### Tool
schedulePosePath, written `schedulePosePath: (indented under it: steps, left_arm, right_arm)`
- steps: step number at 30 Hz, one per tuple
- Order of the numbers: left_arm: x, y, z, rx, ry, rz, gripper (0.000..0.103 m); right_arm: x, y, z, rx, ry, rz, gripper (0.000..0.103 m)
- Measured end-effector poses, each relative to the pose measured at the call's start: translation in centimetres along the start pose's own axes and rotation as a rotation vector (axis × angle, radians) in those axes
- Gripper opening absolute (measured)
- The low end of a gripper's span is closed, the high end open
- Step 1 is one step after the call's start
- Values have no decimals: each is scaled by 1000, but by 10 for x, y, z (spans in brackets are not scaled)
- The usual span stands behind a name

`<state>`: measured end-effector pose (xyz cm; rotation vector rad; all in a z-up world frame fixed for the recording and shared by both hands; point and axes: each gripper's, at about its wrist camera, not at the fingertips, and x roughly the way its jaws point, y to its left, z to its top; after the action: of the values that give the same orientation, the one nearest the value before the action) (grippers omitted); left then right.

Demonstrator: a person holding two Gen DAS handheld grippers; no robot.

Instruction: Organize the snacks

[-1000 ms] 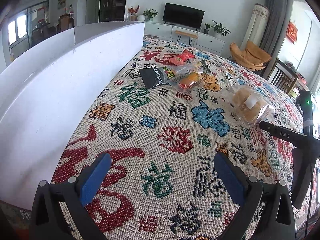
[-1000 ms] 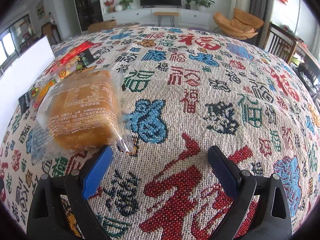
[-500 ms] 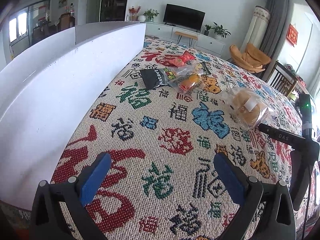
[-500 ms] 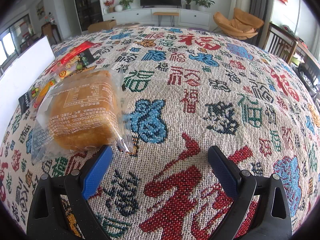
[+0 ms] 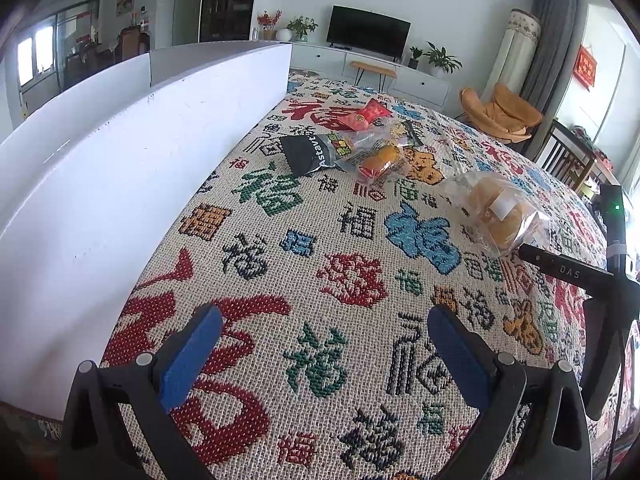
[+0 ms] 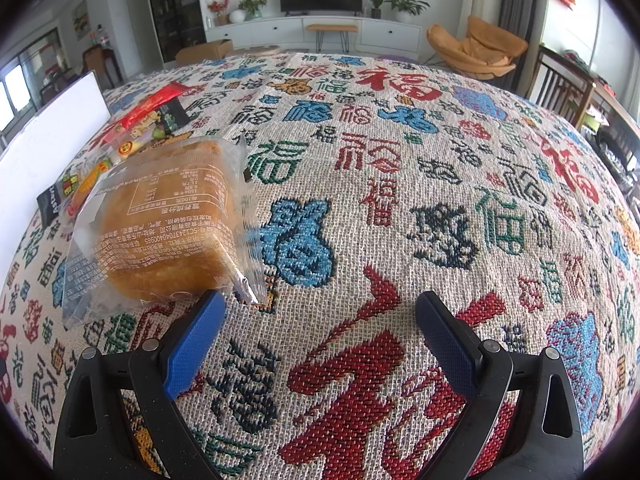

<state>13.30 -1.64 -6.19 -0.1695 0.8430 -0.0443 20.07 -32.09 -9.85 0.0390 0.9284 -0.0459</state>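
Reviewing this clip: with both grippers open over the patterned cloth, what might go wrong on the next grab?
The right gripper sits right of the wrapped cake; closing here would likely pinch only its foil seam or the cloth. The small packets overlap in a pile, so the left gripper may lift several.

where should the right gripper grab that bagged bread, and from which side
Take the bagged bread by its flat sealed edge at the near right corner, coming in low from the near side. That flap lies thin on the tablecloth, just ahead of the open right gripper, so it probably suits the jaws better than the bulky loaf.
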Motion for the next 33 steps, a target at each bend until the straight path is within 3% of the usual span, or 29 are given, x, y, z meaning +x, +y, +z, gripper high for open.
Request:
schedulePosePath:
  steps: [33]
  left_arm:
    - [3,0,0,1,13,2,102]
  right_arm:
    - [0,-1,0,-1,0,1,98]
